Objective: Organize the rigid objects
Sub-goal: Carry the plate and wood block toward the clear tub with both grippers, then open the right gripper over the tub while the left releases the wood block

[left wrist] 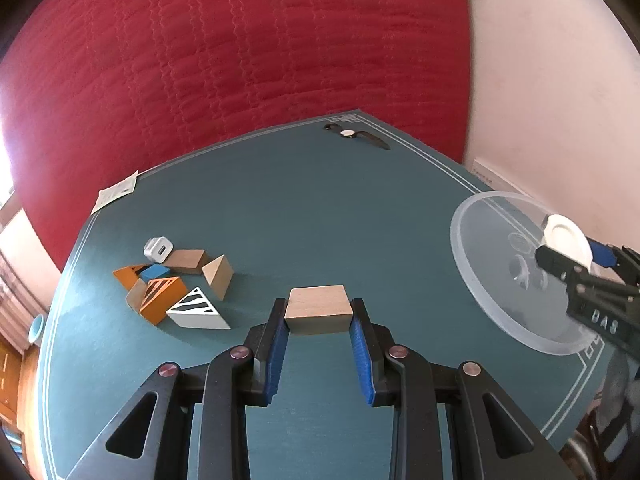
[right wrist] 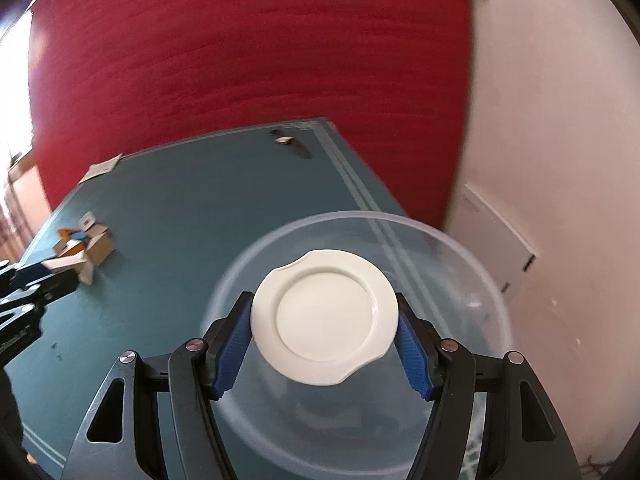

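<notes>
My left gripper is shut on a plain wooden block, carried above the teal table. A pile of wooden blocks, some orange, blue and white with black stripes, lies on the table to its left. My right gripper is shut on a small white plate, its pads pressing both rims, and holds it over a clear plastic bowl. In the left wrist view that bowl stands at the table's right side with the right gripper and plate above it.
A white charger plug sits beside the block pile. A wristwatch lies at the table's far corner and a paper card at the far left edge. A red quilted cover fills the background; a pale wall is at the right.
</notes>
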`<state>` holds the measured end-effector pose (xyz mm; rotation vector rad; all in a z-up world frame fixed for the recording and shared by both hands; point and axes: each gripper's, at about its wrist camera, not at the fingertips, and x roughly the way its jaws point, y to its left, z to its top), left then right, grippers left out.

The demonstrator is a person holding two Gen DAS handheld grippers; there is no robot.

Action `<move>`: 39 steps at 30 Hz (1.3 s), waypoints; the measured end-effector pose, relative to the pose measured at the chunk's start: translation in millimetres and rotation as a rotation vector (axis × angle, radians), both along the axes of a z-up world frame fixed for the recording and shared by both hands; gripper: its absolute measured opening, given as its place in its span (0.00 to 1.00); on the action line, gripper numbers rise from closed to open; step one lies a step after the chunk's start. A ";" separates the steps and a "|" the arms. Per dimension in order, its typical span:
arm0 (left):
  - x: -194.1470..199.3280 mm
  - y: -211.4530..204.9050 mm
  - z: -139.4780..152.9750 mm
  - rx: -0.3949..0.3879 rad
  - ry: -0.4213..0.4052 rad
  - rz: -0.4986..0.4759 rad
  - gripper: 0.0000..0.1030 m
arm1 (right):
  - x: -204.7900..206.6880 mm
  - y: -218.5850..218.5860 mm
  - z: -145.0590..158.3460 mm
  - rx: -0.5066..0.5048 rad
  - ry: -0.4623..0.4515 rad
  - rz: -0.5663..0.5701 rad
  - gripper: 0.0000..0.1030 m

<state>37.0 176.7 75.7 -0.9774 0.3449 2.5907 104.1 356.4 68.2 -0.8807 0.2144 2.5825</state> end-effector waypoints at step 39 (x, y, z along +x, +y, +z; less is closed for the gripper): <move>19.8 106.1 -11.9 0.031 -0.059 -0.290 0.31 | 29.7 46.1 -7.5 0.011 -0.018 -0.215 0.67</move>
